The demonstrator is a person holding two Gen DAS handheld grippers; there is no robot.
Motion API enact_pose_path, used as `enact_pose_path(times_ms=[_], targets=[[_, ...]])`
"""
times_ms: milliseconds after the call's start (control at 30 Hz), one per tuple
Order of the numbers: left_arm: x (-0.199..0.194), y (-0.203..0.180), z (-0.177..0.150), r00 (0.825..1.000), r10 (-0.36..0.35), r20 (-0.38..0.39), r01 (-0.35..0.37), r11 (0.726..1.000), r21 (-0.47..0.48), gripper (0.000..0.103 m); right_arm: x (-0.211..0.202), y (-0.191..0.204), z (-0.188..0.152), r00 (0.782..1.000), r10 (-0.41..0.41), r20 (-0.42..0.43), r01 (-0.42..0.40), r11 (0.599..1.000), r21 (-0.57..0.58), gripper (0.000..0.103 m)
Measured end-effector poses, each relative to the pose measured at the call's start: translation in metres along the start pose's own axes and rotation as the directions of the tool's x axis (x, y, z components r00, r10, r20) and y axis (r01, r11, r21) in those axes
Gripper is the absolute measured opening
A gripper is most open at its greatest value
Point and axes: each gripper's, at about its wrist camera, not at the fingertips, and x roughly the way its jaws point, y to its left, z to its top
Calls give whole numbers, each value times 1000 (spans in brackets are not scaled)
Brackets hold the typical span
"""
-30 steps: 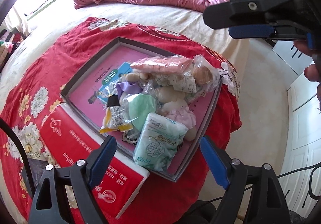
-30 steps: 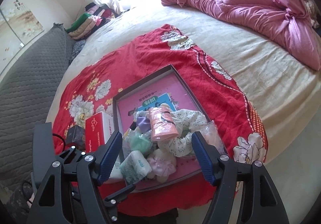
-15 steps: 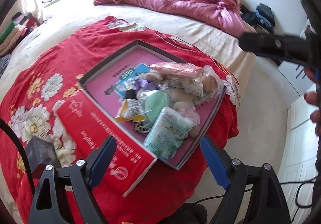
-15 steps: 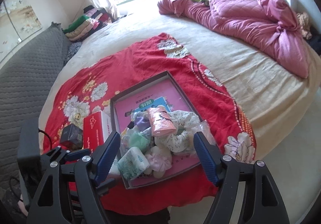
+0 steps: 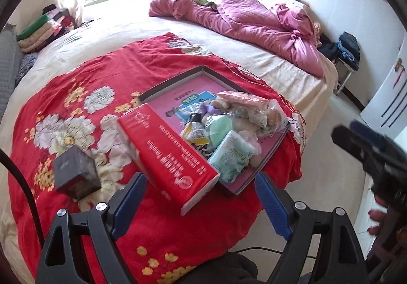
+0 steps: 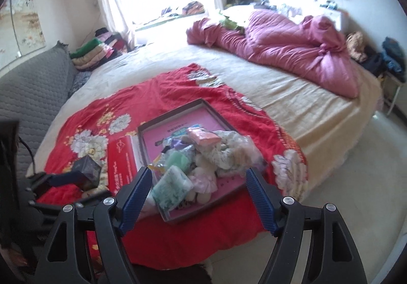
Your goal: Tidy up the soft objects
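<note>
A shallow grey box with a pink floor lies on a red floral cloth on the bed. Soft items are heaped in its near end: a green tissue pack, a mint pouch, a pink packet and floral fabric. My left gripper is open and empty, held back above the cloth's near edge. My right gripper is open and empty, held back from the box's near end.
A long red box lies along the tray's left side. A small dark cube box sits further left. A pink quilt is bunched at the far side. Bare floor lies right of the bed.
Both grippers have pulled back and up from the box, so more of the bed and room shows. Both stay open. The items in the box have not moved.
</note>
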Motion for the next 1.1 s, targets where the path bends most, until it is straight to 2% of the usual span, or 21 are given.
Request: enact_pose_path(times_ms=[333,667,1100], targets=[[-24,9,-40,999,47,26,-47,999,-17,87,-32,28,-47,997,-64,31,64,998,-15,77],[-33,8,-67,996,85,20,-85,996,-12,87,-45,51,-76,999,-53,12,53,998,-27,77],[-36,4,-79,996,87,22,-87,996,-25,87,-57,58,-88,997,-68,25,69,997,-38,78]])
